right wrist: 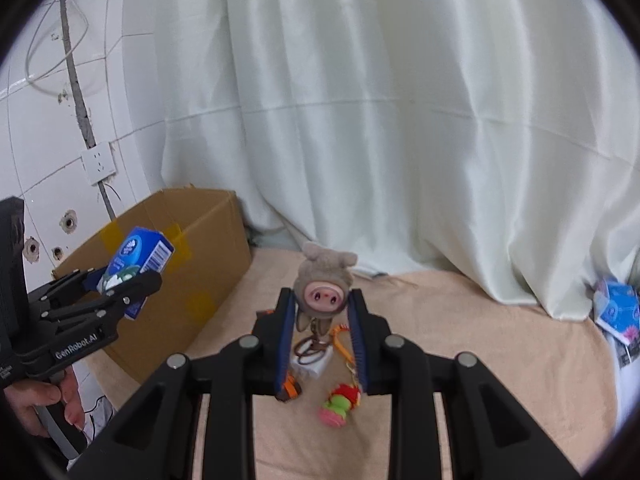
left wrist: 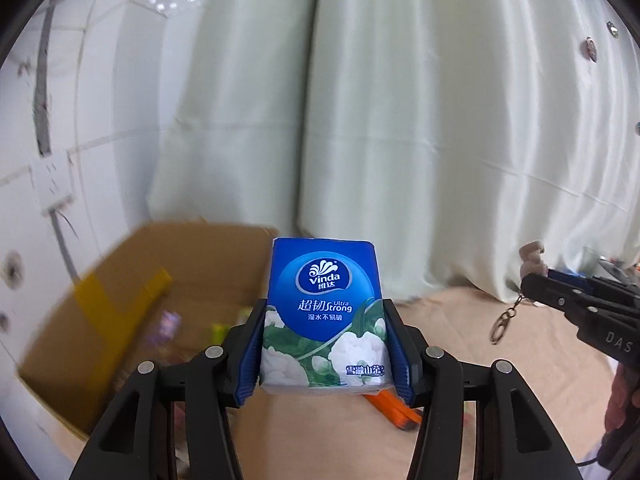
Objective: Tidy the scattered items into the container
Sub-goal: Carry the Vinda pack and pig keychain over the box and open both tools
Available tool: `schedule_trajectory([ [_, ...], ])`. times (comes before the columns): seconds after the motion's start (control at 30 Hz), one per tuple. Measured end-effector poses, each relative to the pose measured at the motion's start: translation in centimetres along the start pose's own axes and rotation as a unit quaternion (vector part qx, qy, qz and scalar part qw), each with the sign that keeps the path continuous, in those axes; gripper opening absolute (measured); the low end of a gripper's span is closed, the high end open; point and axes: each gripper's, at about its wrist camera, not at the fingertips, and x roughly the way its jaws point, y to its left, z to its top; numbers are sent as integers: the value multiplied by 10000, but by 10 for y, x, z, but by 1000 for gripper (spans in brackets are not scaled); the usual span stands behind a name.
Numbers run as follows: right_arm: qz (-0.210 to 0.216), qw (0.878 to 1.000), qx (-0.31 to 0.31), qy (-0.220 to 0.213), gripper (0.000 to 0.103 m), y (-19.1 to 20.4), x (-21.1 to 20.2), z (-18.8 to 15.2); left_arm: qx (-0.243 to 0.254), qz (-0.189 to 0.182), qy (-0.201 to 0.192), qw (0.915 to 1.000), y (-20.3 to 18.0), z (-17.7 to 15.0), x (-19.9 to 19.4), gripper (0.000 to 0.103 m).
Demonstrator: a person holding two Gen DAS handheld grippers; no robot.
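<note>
A pale green-white curtain fills the upper and middle part of both views, with a white tiled wall and its socket at the left edge. Below lies a beige cloth-covered surface; whether it is a bed or a bench cannot be told. The open cardboard box, patched with yellow tape, stands at the lower left of the right wrist view and again at lower left in the left wrist view, where its inside is blurred. The left claw sits at the bottom centre of its own view, its blue pads pressed on either side of a blue Vinda tissue pack that stands upright between them, raised off the surface, with the box to its left in the frame. In the right wrist view that same claw and pack appear at middle left, in front of the box wall, with a hand on the grip below. The right claw holds a grey plush pig keychain narrowly by its head at the frame's centre, the key rings dangling beneath. Under it on the cloth lie a small white block, an orange cord, and a pink-and-green toy. Another blue packet rests at the far right by the curtain hem. In the left wrist view an orange object pokes out beneath the pack.
</note>
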Motion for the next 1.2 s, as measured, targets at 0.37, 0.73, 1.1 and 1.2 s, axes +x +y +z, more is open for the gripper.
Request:
schedule_trajectory([
  [0.37, 965, 9939, -428, -316, 30, 87, 48, 77, -162, 1097, -209, 9936, 102, 28, -11, 54],
  [0.73, 1983, 9776, -705, 15, 30, 185, 118, 88, -363, 1530, 170, 9874, 157, 2, 2, 54],
  [1.1, 1963, 9762, -684, 615, 31, 204, 170, 63, -457, 1435, 486, 9874, 163, -23, 27, 54],
  [1.2, 1911, 9759, -799, 685, 31, 207, 174, 59, -479, 1412, 520, 9874, 164, -26, 32, 54],
])
